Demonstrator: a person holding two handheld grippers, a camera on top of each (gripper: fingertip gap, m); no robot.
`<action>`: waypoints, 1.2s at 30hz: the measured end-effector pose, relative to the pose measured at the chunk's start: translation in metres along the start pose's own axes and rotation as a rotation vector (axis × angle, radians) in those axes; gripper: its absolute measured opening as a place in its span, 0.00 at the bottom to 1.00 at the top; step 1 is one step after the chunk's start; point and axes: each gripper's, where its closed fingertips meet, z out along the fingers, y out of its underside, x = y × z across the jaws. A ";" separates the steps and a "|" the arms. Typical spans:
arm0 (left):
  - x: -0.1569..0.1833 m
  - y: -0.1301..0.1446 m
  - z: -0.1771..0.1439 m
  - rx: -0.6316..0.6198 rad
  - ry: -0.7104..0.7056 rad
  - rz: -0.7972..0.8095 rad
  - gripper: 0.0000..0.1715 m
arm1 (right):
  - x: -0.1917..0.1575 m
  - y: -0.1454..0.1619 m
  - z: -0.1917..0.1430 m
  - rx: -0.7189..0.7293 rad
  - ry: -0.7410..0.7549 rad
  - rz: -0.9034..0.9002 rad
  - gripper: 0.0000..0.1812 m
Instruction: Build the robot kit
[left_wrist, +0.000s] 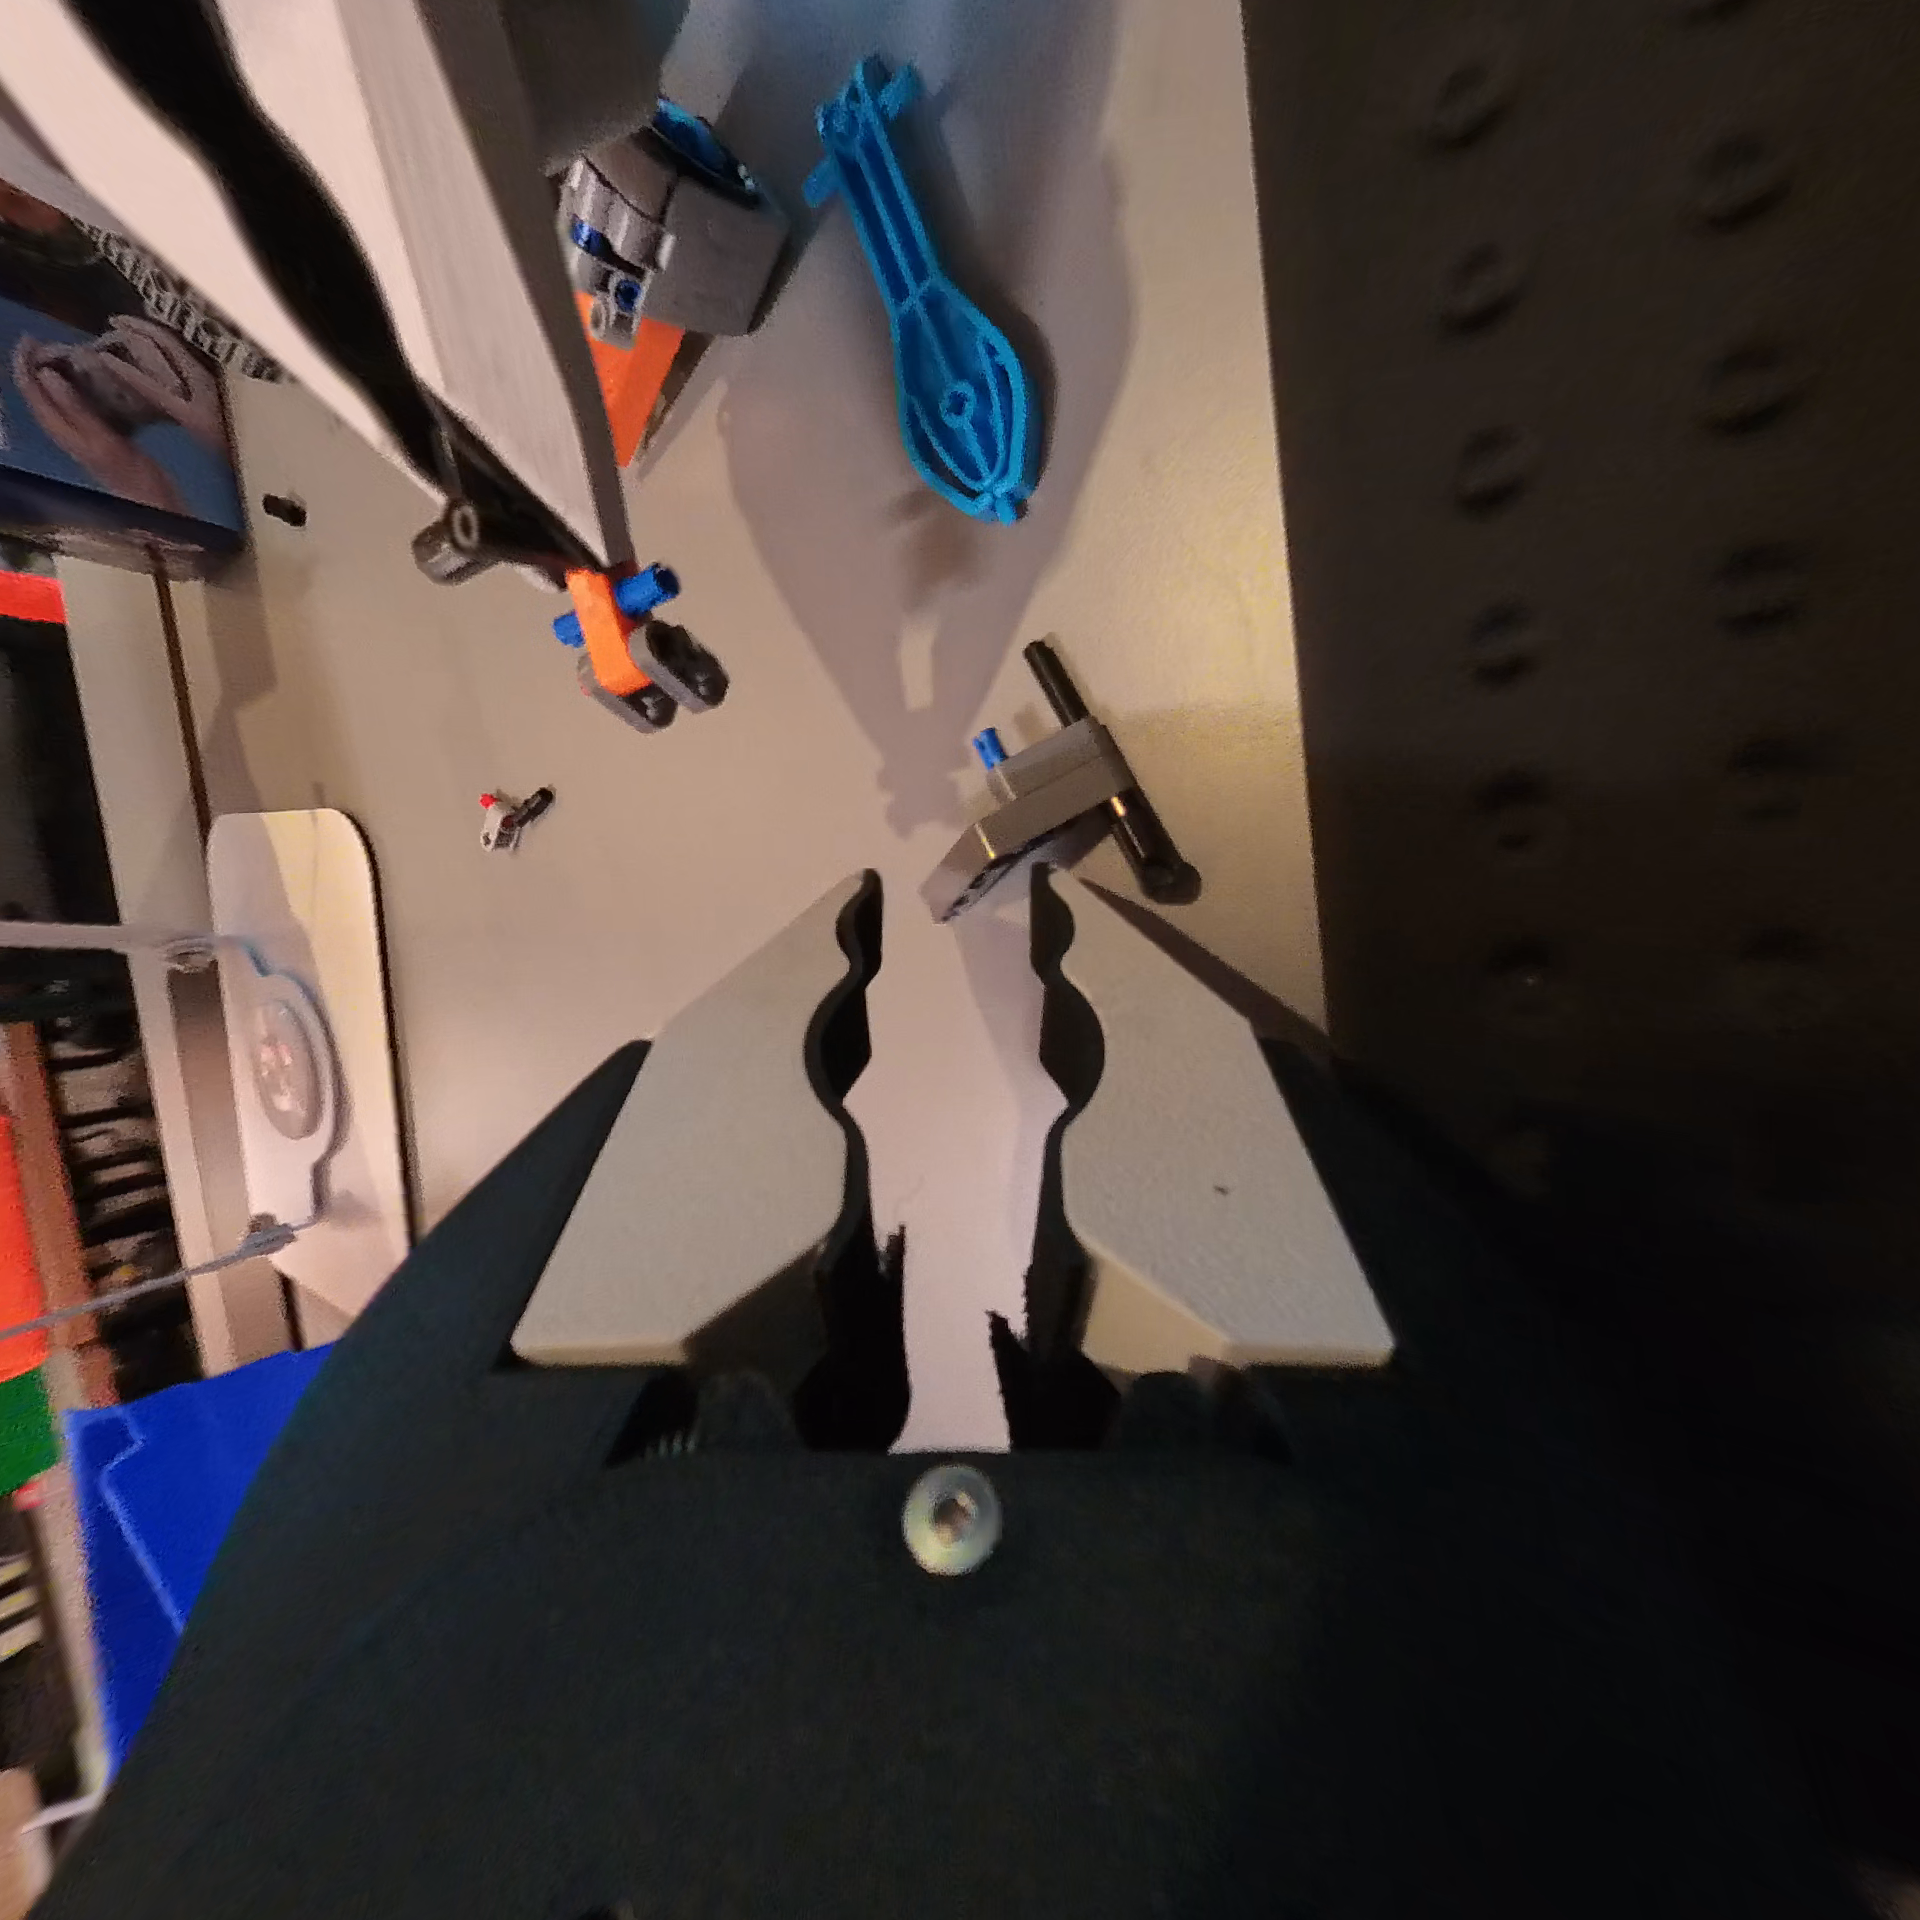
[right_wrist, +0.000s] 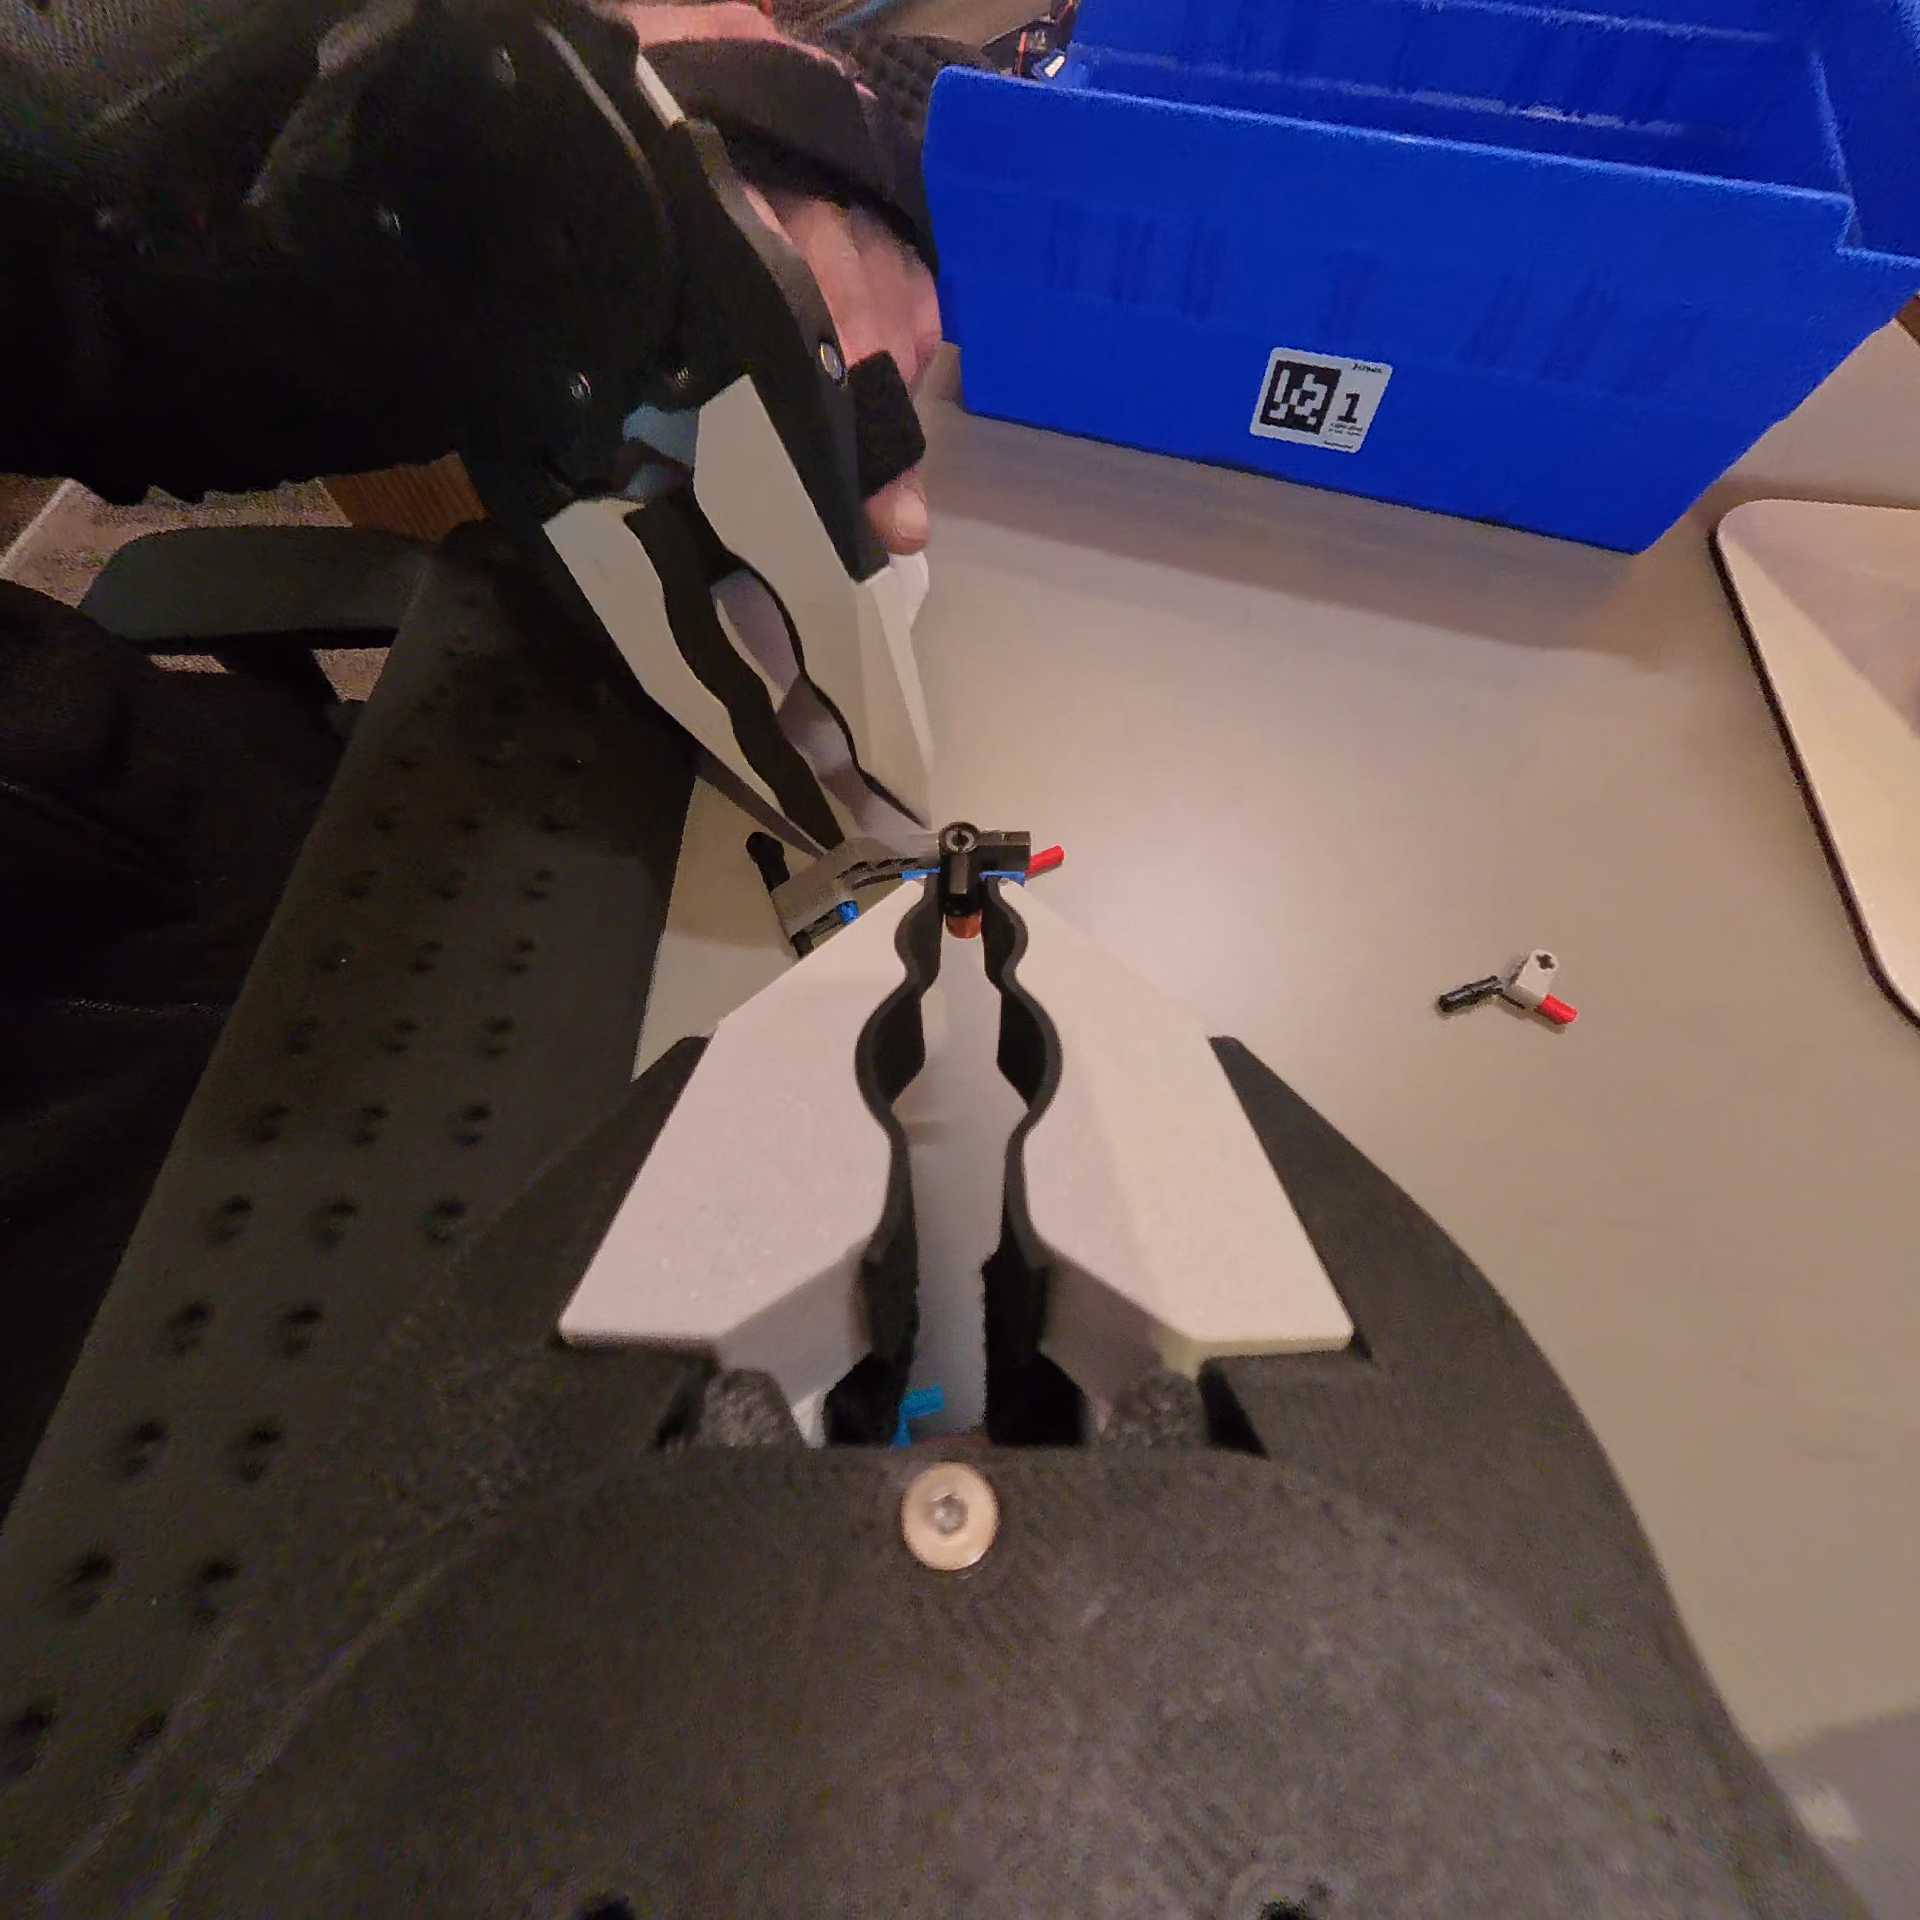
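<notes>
My left gripper (left_wrist: 956, 891) is open just above the pale table. Its fingertips sit on either side of the near end of a grey brick assembly (left_wrist: 1049, 816) with a black axle and a blue pin. That assembly also shows in the right wrist view (right_wrist: 826, 883), under the left gripper's fingers (right_wrist: 800, 675). My right gripper (right_wrist: 961, 899) is shut on a small assembly (right_wrist: 958, 857) of black, blue, red and orange parts, held close beside the grey assembly. In the left wrist view this small assembly (left_wrist: 634, 644) hangs from the right gripper's finger (left_wrist: 499, 312).
A blue paddle-shaped plastic piece (left_wrist: 935, 312) and a grey block build (left_wrist: 686, 244) lie farther off. A tiny white, red and black connector (right_wrist: 1517, 987) lies loose on the table. A blue bin (right_wrist: 1455, 291), a black perforated board (right_wrist: 364, 1039) and a pale tray (right_wrist: 1839, 727) border the area. About 8 cm separates my left fingertips from my right. Between my right fingertips and the blue paddle-shaped plastic piece (left_wrist: 935, 312) there is roughly 9 cm.
</notes>
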 end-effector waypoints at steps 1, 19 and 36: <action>0.001 0.000 0.003 -0.004 0.001 0.014 0.15 | 0.000 0.001 0.000 0.000 0.000 0.001 0.03; -0.030 -0.007 -0.009 0.301 -0.061 -0.350 0.03 | 0.024 -0.013 -0.018 0.133 0.094 0.030 0.03; -0.080 -0.020 -0.072 0.995 0.296 -0.979 0.04 | 0.039 -0.026 -0.036 0.271 0.103 0.160 0.03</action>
